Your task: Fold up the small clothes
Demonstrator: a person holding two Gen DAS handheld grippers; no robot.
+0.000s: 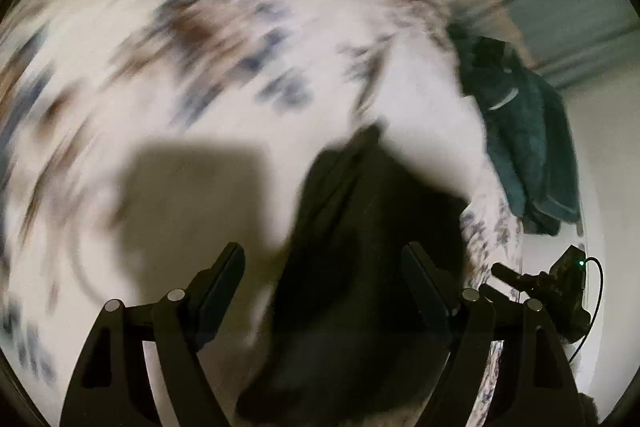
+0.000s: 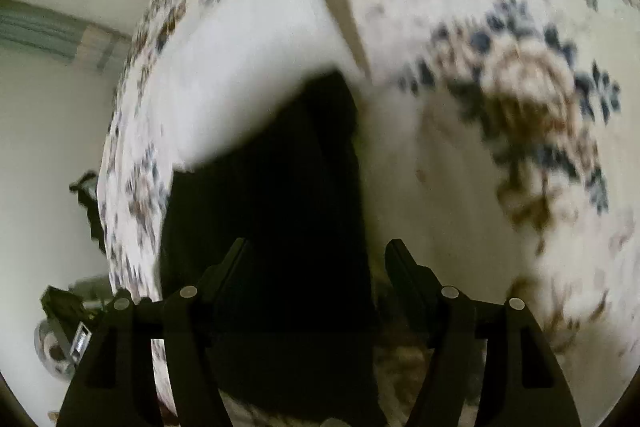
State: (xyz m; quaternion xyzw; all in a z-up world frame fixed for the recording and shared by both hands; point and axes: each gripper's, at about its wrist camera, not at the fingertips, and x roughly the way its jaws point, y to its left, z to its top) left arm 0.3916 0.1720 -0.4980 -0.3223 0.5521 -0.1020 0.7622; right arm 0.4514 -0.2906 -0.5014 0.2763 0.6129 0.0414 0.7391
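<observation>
left gripper and right gripper: jaws spread wide, nothing clamped. the black garment lies flat on the floral sheet between both finger pairs, probably positioned for a fold (frames blurred). a teal cloth hangs off the edge; pale wall beyond.
</observation>
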